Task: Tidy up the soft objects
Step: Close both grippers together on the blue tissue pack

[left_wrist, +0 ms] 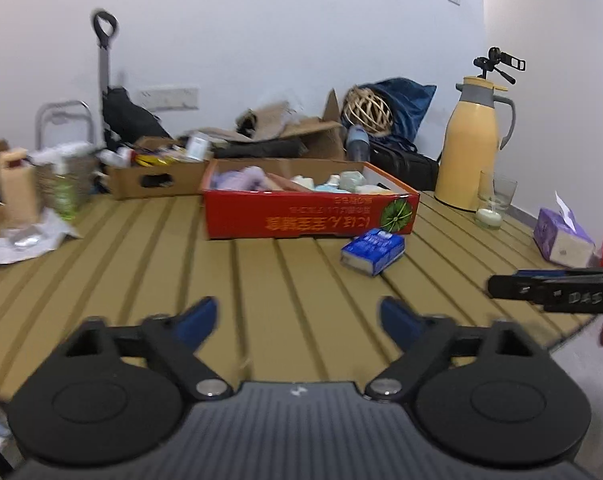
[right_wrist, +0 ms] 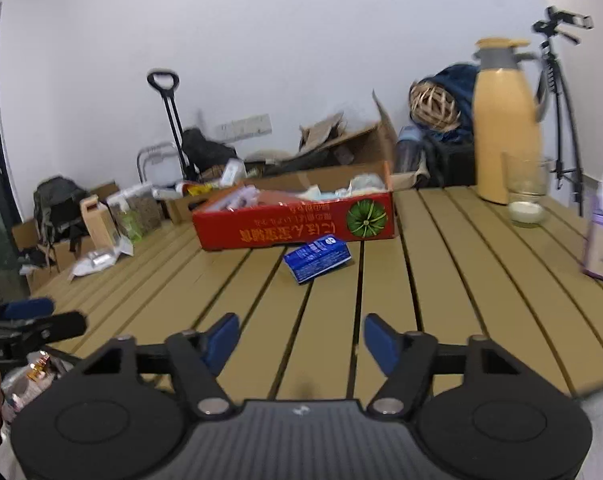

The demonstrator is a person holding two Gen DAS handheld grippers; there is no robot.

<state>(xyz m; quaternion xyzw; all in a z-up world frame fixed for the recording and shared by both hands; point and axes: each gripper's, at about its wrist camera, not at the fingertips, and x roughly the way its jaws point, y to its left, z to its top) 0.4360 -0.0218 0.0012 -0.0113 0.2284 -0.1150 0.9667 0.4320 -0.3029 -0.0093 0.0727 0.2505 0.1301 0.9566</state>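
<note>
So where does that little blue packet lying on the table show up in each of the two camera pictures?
Left wrist view: the blue packet lies right of centre on the slatted table, just in front of the red box's right end.
Right wrist view: the blue packet lies near the centre, in front of the red box's middle.
Shared landmark: the green round print on the red box's front, close behind the packet in both.
</note>
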